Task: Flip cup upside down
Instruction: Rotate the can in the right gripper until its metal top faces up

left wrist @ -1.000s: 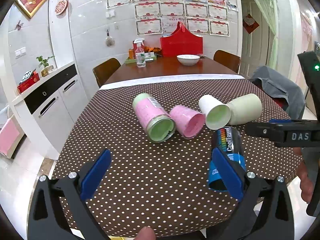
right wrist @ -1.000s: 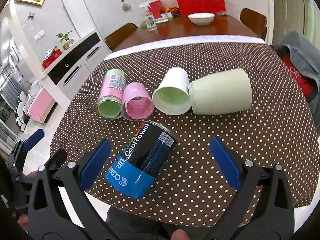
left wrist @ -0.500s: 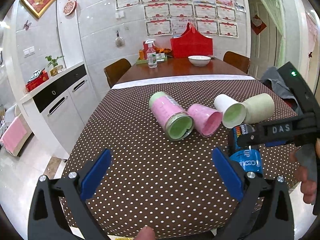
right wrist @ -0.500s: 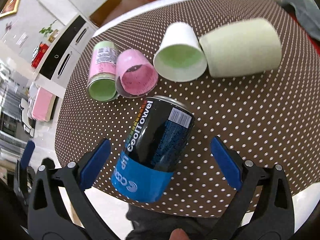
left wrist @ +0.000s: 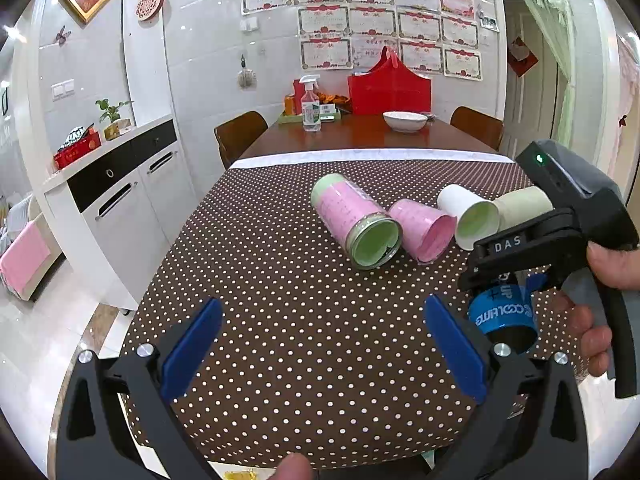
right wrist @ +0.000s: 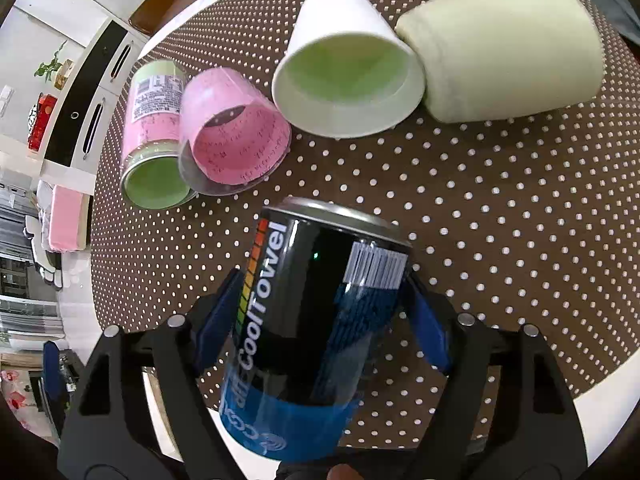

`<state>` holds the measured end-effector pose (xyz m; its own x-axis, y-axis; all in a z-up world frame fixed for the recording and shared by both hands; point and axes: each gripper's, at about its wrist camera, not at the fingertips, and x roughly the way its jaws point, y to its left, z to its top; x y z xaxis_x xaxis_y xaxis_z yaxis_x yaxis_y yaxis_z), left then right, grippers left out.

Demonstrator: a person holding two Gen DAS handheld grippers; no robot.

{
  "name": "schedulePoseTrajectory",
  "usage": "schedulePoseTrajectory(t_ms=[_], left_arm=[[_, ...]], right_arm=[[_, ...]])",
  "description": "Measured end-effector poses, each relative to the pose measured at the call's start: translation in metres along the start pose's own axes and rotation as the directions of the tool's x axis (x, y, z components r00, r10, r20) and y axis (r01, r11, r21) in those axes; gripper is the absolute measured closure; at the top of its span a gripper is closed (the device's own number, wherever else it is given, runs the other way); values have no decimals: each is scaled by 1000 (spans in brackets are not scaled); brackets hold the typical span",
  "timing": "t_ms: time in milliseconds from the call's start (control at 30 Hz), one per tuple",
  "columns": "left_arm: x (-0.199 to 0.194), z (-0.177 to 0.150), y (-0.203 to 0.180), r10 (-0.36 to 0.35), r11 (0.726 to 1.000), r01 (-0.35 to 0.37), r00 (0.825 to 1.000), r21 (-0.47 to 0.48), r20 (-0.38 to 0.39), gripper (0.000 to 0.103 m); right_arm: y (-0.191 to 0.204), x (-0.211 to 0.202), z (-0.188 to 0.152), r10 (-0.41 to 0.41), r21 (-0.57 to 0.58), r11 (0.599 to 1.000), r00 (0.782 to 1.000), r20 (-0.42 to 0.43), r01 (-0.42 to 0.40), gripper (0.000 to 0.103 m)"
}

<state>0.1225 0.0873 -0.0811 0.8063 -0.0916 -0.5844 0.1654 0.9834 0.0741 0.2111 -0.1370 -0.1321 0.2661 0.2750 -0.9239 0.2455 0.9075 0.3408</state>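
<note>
Several cups lie on their sides on the dotted brown tablecloth [left wrist: 280, 280]. My right gripper [right wrist: 320, 320] is shut on the black and blue "CoolTowel" cup [right wrist: 312, 312], its blue pads [right wrist: 216, 320] pressing both sides; the cup also shows in the left wrist view [left wrist: 504, 316] under the right gripper body [left wrist: 560, 232]. My left gripper [left wrist: 324, 352] is open and empty above the cloth's near part. Behind lie a pink-labelled green cup [left wrist: 356, 220], a pink cup [left wrist: 424, 230], a white cup [left wrist: 468, 216] and a pale green cup [left wrist: 520, 206].
The table's near edge [right wrist: 600, 392] is close under the held cup. A white cabinet [left wrist: 120, 208] stands left of the table. A wooden table [left wrist: 360, 136] with a bowl, spray bottle and red bag stands behind, with chairs beside it.
My right gripper has come down around the black and blue cup and closed on it. The left gripper has drawn back a little and stayed open.
</note>
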Motion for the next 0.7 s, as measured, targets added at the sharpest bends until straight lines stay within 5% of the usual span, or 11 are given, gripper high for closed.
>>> schedulePoseTrajectory(t_ms=[167, 300, 567, 700], left_arm=[[0, -1, 0, -2, 1000, 2, 1000, 1, -3, 4], [-2, 0, 0, 2, 1000, -2, 1000, 0, 5, 4], [-6, 8, -4, 14, 1000, -14, 1000, -15, 12, 4], [-10, 13, -8, 25, 1000, -25, 999, -18, 24, 4]], right_arm=[[8, 3, -2, 26, -53, 998, 1000, -1, -26, 31], [-5, -12, -7, 134, -58, 990, 989, 66, -130, 33], [-11, -48, -24, 259, -148, 963, 930, 260, -226, 35], [-7, -66, -34, 252, -230, 958, 887, 387, -171, 35]])
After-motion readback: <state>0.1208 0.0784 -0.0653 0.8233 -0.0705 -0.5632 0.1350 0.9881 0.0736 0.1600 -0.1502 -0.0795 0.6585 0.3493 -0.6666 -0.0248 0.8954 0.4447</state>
